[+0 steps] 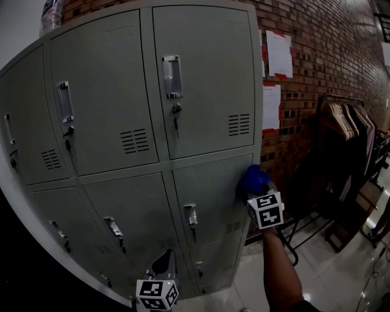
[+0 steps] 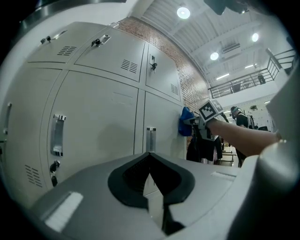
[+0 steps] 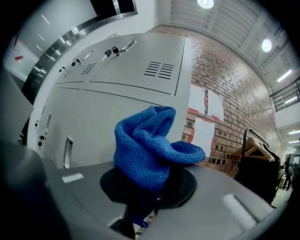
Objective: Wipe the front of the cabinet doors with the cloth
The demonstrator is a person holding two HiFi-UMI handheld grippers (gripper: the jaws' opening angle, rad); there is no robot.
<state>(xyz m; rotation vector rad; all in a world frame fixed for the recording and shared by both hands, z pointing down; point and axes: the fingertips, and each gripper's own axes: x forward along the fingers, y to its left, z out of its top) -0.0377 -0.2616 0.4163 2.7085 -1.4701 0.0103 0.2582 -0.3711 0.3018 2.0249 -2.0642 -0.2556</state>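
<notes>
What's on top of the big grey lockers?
What looks like a clear bottle stands at the left end of the cabinet top, its upper part cut off. The rest of the top is out of view.

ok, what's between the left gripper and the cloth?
Only cabinet front. In the head view, a door handle and a vent lie between the left gripper and the blue cloth. No loose object there.

— What stands on the glossy pale tiled floor [image 1: 332,268]?
— A tall grey metal locker cabinet [image 1: 207,91], its base right on the tiles.
— Anything else?
— A black metal garment rack [image 1: 341,140] with dark clothes, to the cabinet's right, near it but apart.
</notes>
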